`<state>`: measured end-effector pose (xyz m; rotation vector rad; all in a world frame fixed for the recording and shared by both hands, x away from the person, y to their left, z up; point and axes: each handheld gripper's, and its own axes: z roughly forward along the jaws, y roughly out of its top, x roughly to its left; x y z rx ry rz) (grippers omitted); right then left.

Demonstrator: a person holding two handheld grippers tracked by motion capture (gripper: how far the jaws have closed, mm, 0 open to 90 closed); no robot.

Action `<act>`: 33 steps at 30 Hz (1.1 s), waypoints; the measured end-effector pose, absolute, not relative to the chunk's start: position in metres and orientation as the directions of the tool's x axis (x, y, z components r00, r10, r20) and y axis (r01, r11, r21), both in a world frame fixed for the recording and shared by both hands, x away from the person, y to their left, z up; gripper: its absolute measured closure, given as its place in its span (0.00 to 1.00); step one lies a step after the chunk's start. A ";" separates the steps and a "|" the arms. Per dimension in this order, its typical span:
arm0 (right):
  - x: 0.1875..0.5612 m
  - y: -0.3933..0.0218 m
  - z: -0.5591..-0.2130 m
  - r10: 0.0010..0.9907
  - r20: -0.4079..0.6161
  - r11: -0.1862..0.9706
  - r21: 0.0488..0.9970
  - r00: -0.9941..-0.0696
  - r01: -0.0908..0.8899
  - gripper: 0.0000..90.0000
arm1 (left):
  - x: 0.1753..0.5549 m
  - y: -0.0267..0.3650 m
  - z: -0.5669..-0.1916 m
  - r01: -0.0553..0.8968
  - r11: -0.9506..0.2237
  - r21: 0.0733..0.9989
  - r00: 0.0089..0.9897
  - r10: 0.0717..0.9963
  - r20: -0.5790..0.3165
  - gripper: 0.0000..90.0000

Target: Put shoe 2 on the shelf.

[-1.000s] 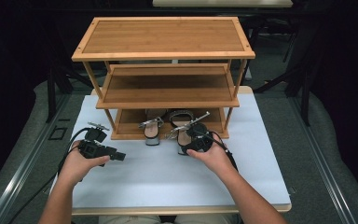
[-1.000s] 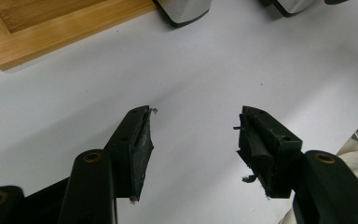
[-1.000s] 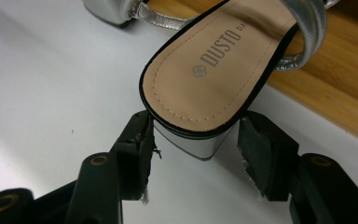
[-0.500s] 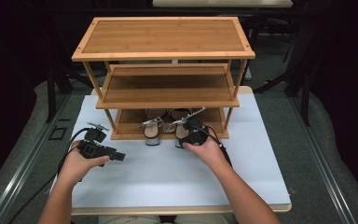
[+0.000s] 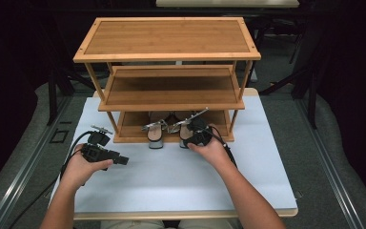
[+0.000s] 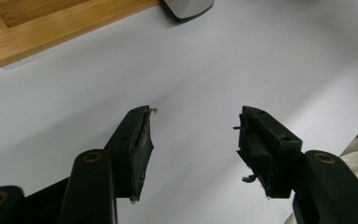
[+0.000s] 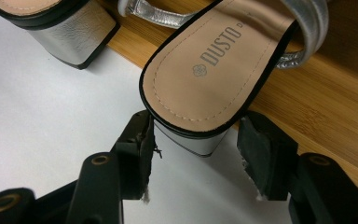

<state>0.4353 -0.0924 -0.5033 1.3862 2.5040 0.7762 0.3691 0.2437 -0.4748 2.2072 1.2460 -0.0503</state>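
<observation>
The right gripper [image 7: 193, 144] is right at the heel end of the nearer sandal [image 7: 214, 65], its two black jaws standing one on each side of the silver block heel [image 7: 193, 142]. The left pad [image 7: 142, 140] sits just at the heel's edge and the other pad a little off the far side, so whether they actually press on it I cannot tell. That sandal, tan insole, black rim and silver straps, lies with its toe in on the bottom shelf [image 7: 317, 116] of the bamboo rack [image 5: 167, 57] and its heel hanging out over the white table top [image 5: 171, 176]. Its partner, the second sandal [image 5: 155, 131], sits just beside it to the left, heel likewise poking out over the edge. Over on the other side, the left gripper [image 6: 193, 140] hovers low above bare white table, jaws spread wide with nothing between them, well apart from both shoes. The corner of the rack's base and a silver heel sit at the top of the left gripper view.
</observation>
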 end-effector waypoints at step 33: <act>0.405 -0.121 -0.502 0.871 0.060 0.372 0.567 -0.487 0.735 0.75 | 0.402 0.203 -0.509 0.747 -0.411 0.523 0.569 0.801 -0.184 0.90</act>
